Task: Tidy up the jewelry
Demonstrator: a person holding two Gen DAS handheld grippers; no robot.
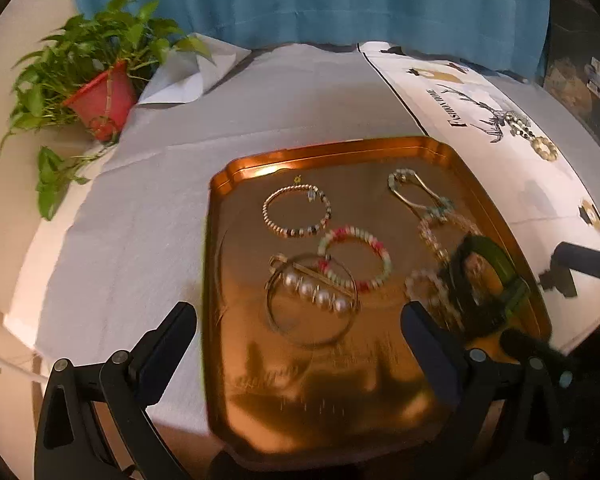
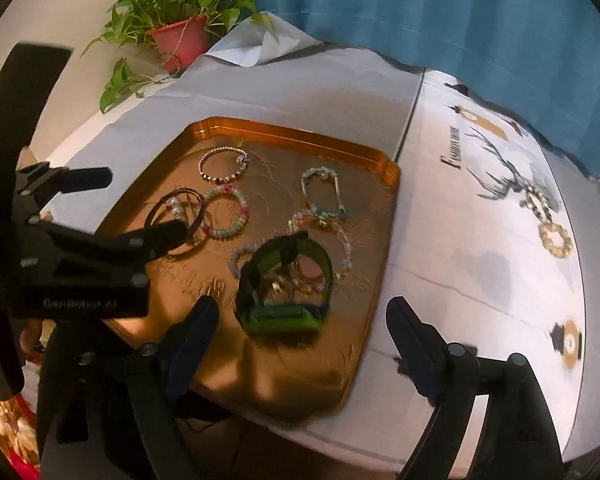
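A copper tray (image 1: 324, 150) (image 2: 300, 132) holds several bracelets: a gold bead one (image 1: 296, 212) (image 2: 223, 165), a pink and green bead one (image 1: 354, 258) (image 2: 225, 216), a pearl bangle (image 1: 312, 298) (image 2: 178, 218), a teal chain one (image 1: 420, 196) (image 2: 324, 196), and a green and black band (image 1: 486, 284) (image 2: 284, 280) standing on pale bead strands. My left gripper (image 1: 300, 320) is open and empty over the tray's near side. My right gripper (image 2: 302, 322) is open just before the green band. A cream bead bracelet (image 1: 544, 148) (image 2: 556, 238) lies on the printed cloth.
A potted plant in a red pot (image 1: 100, 100) (image 2: 180, 38) stands at the table's far left. A teal curtain (image 1: 300, 0) hangs behind. A printed white cloth (image 1: 480, 120) (image 2: 480, 200) covers the table to the right of the tray. The left gripper's body (image 2: 80, 264) crosses the right wrist view.
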